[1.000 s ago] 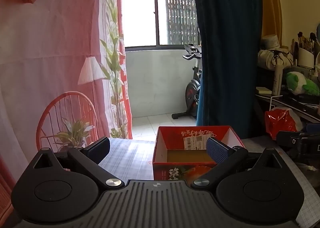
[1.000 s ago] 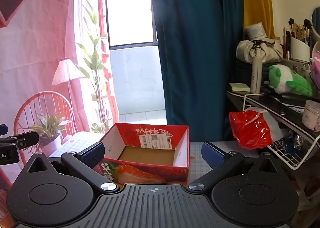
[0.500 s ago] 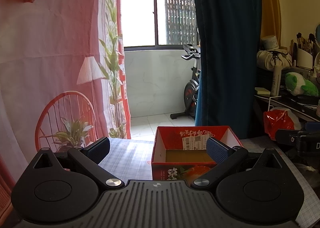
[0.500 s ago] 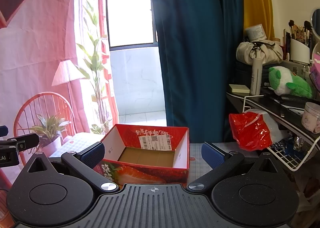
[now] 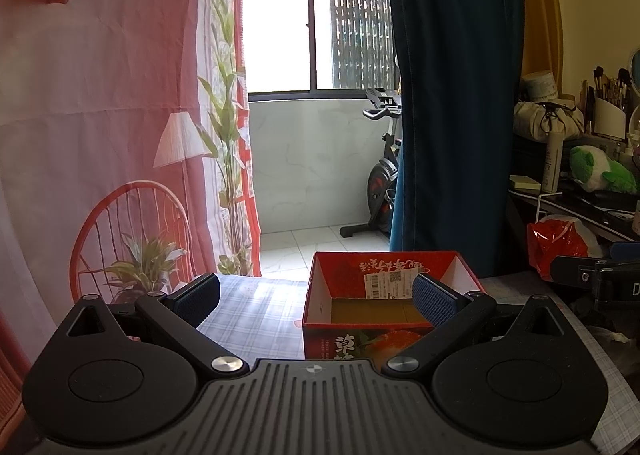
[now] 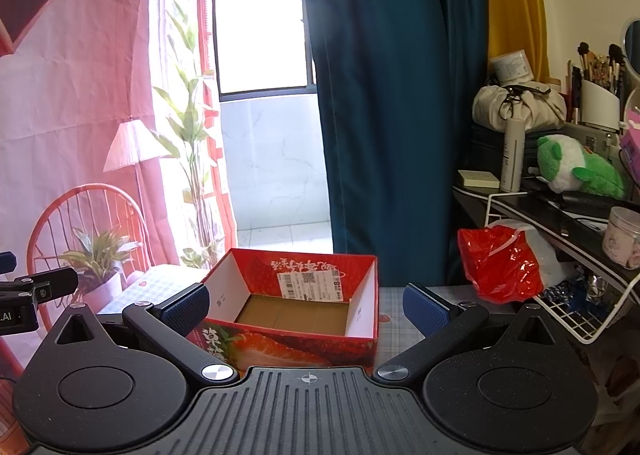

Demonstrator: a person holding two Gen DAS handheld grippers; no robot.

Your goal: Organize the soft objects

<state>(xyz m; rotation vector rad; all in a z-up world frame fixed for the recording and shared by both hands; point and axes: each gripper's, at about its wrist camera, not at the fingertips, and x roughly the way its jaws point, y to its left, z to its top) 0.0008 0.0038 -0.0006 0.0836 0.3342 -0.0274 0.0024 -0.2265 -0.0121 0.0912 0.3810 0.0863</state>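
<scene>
- Left wrist view, far left of the frame: a pink printed curtain (image 5: pixel 100 115) with a lamp, a chair and a plant drawn on it fills the left third.
- At bottom centre the left gripper (image 5: pixel 316 295) has its two blue-padded fingers (image 5: pixel 198 293) spread wide, with nothing between them, above a checked tablecloth (image 5: pixel 256 311).
- Right of centre stands an open red box (image 5: pixel 384 275) with a strawberry print and a white label on its far inner wall; only its brown cardboard floor shows inside. The right-hand pad overlaps the box's right inner side in the picture; whether they touch cannot be told.
- Behind it hangs a dark teal curtain (image 5: pixel 452 95), with an exercise bike (image 5: pixel 380 183) beside it near the window.
- At the right edge, a green and white plush toy (image 5: pixel 600 171) lies on a dark shelf, well apart from the box; a red plastic bag (image 5: pixel 556 243) sits below it.
- Right wrist view, left edge: part of the other tool shows as a black bracket.
- At bottom centre the right gripper (image 6: pixel 306 305) is likewise spread wide and holds nothing; the red box (image 6: pixel 296 267) lies between and beyond its pads.
- At right, the red plastic bag (image 6: pixel 500 263) rests beside a white wire rack (image 6: pixel 588 315), and the plush toy (image 6: pixel 576 167) lies on the shelf above, next to a white bottle (image 6: pixel 512 155).
</scene>
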